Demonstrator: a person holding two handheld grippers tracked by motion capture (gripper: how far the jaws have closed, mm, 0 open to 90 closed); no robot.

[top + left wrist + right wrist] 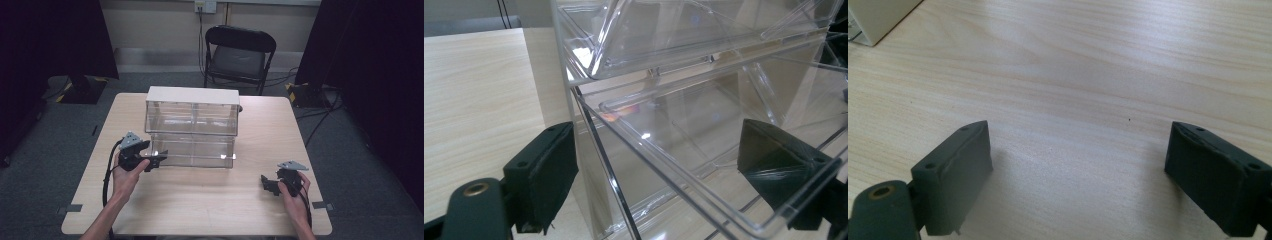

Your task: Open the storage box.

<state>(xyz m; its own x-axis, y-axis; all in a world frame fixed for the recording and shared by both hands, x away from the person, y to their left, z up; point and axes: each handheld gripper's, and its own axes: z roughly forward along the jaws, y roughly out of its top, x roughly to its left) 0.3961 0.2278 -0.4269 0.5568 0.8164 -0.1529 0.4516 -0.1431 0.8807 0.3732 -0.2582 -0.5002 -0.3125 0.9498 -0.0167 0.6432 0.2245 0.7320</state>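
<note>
A clear plastic two-drawer cabinet (192, 120) with a white top stands in the middle of the wooden table (200, 205). My left gripper (159, 158) is at the left front corner of the lower drawer (195, 150). In the left gripper view its jaws straddle the lower drawer's clear front wall (684, 165), one fingertip (544, 175) outside and the other seen through the plastic inside; the left gripper (664, 170) is shut on that wall. My right gripper (266, 184) rests low over bare table at the front right. The right gripper (1078, 170) stands open with only wood between its jaws.
A black folding chair (239, 55) stands beyond the table's far edge. Dark curtains hang on both sides and cables lie on the floor at the right. The cabinet's white corner (873, 20) is far to the left in the right gripper view.
</note>
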